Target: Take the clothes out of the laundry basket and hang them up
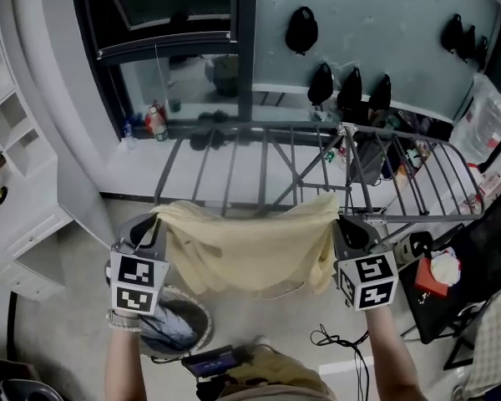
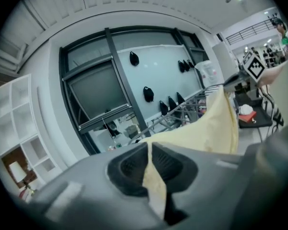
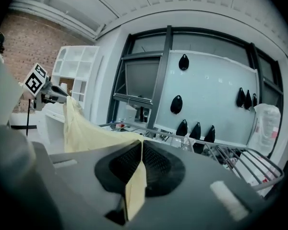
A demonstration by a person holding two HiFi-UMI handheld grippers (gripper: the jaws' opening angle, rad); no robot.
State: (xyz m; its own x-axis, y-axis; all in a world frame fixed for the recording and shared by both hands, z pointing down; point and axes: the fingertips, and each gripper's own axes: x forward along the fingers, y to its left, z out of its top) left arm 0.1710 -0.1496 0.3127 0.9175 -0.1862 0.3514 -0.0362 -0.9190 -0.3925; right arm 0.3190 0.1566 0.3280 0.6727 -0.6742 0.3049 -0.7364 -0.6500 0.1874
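Each pinched shut on a top corner, the left claw (image 1: 154, 217) and right claw (image 1: 337, 217) are stretching a yellow garment (image 1: 250, 253) before the drying rack (image 1: 263, 170), which probably next calls for draping it over a rail.

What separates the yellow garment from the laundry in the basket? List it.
Colour: the yellow garment is pale yellow; the basket laundry is grey-blue. Pose: the garment is stretched wide between the left tongs and right tongs, both shut on it; the laundry lies bunched in the basket. Both are soft cloth.
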